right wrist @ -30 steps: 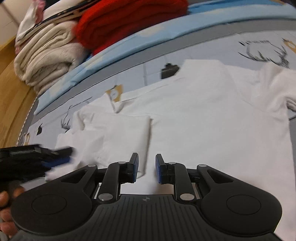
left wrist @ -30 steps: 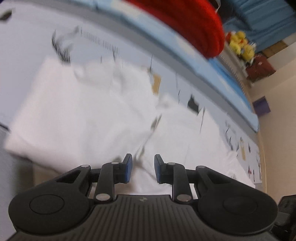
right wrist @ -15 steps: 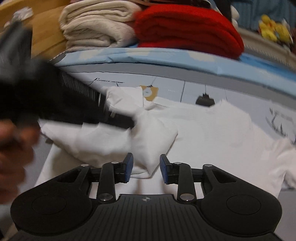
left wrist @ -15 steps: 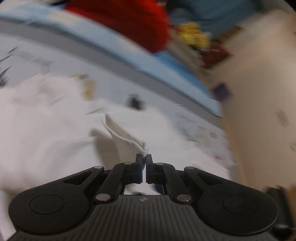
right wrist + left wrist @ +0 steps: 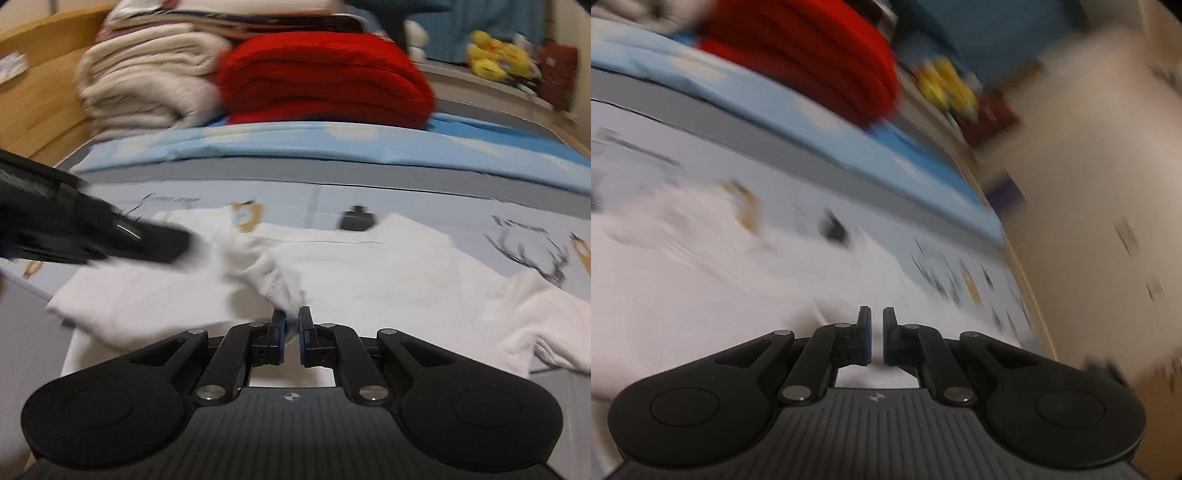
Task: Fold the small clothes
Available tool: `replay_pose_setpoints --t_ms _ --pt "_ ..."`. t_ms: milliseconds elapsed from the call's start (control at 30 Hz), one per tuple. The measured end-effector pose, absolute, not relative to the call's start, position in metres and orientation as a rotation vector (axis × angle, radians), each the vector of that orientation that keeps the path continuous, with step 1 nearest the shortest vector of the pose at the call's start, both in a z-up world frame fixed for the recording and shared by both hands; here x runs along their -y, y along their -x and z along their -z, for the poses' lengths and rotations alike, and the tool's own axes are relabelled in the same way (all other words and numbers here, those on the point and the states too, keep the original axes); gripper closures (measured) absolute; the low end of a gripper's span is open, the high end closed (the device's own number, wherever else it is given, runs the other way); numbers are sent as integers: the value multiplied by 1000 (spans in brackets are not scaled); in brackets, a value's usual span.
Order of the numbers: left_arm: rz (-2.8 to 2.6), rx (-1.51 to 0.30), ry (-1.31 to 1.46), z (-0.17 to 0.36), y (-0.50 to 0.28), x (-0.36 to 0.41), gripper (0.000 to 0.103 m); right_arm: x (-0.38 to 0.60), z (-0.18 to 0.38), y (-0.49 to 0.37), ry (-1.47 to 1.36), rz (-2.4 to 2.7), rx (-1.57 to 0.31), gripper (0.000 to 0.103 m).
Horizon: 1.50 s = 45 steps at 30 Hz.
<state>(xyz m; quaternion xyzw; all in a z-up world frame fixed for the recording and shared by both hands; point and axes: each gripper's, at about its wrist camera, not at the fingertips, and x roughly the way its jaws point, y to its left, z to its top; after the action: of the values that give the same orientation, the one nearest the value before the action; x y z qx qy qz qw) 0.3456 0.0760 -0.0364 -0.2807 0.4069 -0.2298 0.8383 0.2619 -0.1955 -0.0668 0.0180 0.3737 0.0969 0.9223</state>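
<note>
Bedding printed with small drawings fills the middle of both views, and on it lies a white shirt [image 5: 369, 280], spread across the centre of the right wrist frame with 1 sleeve reaching the right edge. I judge it light, soft and limp, likely to sag and slide on itself; hems, sleeve ends and corners look like the best places to pinch.

My right gripper [image 5: 291, 332], bottom centre, is pinched on a bunched fold of the shirt, fabric rising from between the blue pads. My left gripper [image 5: 876, 332] has its fingers nearly together with a thin gap; the blur stops me telling whether cloth sits between them. It also shows as a dark streak at middle left of the right view.

Beyond the shirt, a blue sheet [image 5: 332, 147] crosses the frame. Above sit a red blanket [image 5: 325, 77] and cream blanket [image 5: 147, 85], upper centre and upper left. Yellow toys [image 5: 495, 55] are upper right; a wooden headboard [image 5: 40, 99] is far left.
</note>
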Motion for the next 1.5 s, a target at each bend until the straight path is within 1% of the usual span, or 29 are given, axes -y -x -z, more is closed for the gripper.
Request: replay_pose_setpoints --t_ms 67,133,167,200,267,300,333,367,400,433,467,533,633,667,700,733,800,867,1100,1300,1433,1467,1500 --pt "325 -809 607 31 -347 -102 99 214 59 -261 -124 -131 -721 97" --pt "206 -790 587 30 -348 -123 99 236 47 -253 -200 -13 -604 97" --pt "154 -790 582 31 -348 -133 99 245 45 -252 -205 43 -580 97" --pt "115 -797 579 32 -348 -138 99 256 47 -253 -221 111 -586 97" --pt "56 -841 560 37 -351 -143 98 284 62 -260 -312 220 -675 97" --pt "34 -878 535 42 -353 -144 96 296 72 -263 -350 261 -734 97" --pt "18 -909 508 43 -353 -143 89 306 81 -265 -382 296 -782 97" --pt "4 -942 480 48 -353 -143 85 316 89 -266 -427 313 -818 97" --pt "1 -968 464 52 -353 -142 83 319 93 -266 -453 311 -835 97" --pt "4 -996 454 56 -353 -144 78 321 95 -267 -473 304 -847 97" --pt "8 -1021 440 60 -355 -141 77 323 95 -267 -489 297 -848 97" --pt "1 -1025 433 65 -351 -141 77 323 89 -262 -531 276 -823 97" --pt "-4 -989 472 64 -349 -144 77 335 70 -242 -726 252 -613 97" --pt "0 -976 481 63 -350 -145 76 339 67 -238 -744 281 -574 97" --pt "0 -968 487 63 -351 -145 76 342 68 -237 -727 343 -590 97" --pt "-8 -963 492 62 -350 -146 73 347 73 -240 -716 397 -636 97" --pt "-43 -956 523 67 -352 -150 72 355 95 -244 -738 476 -762 97" --pt "-55 -962 567 70 -355 -154 72 356 108 -245 -746 487 -828 97" --pt "-55 -955 672 83 -364 -159 72 356 93 -251 -721 419 -760 97" --pt "-65 -953 731 101 -379 -160 72 355 91 -254 -723 377 -748 97" --pt "-77 -982 754 120 -383 -154 73 353 87 -254 -721 363 -733 97" --pt "-65 -978 738 121 -384 -151 92 353 87 -254 -721 355 -728 97" --pt "-51 -969 705 118 -386 -148 100 352 86 -254 -716 350 -722 97"
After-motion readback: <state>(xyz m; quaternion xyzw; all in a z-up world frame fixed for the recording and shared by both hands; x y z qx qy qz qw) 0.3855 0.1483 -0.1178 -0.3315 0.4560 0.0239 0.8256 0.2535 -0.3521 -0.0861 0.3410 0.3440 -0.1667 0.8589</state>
